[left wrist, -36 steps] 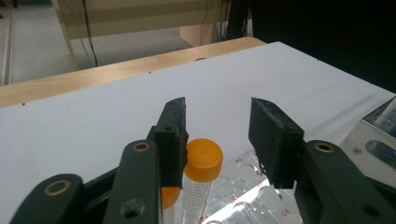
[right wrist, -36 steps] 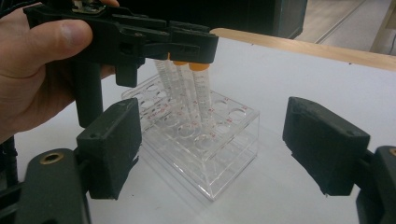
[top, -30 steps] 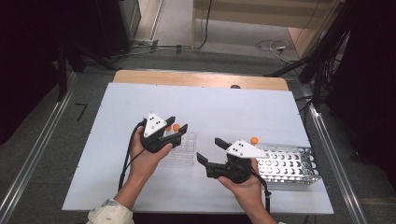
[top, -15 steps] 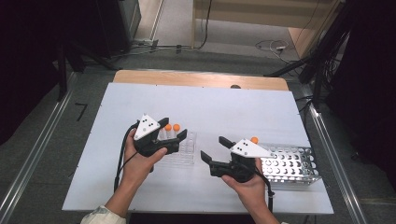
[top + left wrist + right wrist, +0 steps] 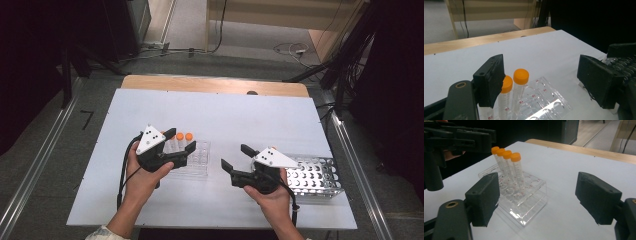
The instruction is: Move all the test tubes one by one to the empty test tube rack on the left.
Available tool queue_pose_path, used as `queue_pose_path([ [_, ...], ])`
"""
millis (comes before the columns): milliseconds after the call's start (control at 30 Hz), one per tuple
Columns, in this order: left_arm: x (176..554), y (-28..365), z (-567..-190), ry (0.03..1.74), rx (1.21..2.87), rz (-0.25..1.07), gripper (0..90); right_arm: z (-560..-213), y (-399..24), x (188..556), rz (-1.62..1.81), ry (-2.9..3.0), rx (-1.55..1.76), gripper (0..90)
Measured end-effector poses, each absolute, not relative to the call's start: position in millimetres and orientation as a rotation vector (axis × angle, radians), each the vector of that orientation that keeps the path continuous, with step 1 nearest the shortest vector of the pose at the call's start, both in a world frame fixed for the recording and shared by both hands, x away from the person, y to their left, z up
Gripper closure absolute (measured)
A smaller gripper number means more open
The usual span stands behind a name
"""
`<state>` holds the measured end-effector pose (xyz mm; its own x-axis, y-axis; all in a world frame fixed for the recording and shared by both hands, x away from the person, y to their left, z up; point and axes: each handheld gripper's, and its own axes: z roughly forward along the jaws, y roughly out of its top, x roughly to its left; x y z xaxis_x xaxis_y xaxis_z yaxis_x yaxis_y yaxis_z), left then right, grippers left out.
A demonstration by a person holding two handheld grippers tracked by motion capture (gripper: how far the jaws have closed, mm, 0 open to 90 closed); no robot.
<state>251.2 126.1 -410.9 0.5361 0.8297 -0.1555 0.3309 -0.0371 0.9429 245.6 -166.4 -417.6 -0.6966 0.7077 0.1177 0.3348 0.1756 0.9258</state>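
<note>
Right gripper view: 4 clear plastic tubes with orange screw caps [image 5: 507, 167] stand upright in a clear acrylic rack [image 5: 524, 202] on the white surface [image 5: 564, 202]. Both claws, left [image 5: 177, 142] and right [image 5: 235, 157], are released and empty. Tubes look light, rigid, slick; grip below the cap.

— Anything readable from where you stand?

— Only small red marks printed on the clear rack [image 5: 541, 96] beside its holes. Near my left jaw I make out "B2" and "B3"; the farther ones are too small.

— And on the tubes?

— Fine scale lines, nothing I can read.
</note>
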Motion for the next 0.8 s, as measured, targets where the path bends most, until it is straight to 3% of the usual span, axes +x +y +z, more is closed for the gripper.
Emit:
queue_pose_path([
  [800,243,133,-415,1.017,1.619,0.538,23.2,-420,-204,251,1.496,2.041,1.083,18.4],
])
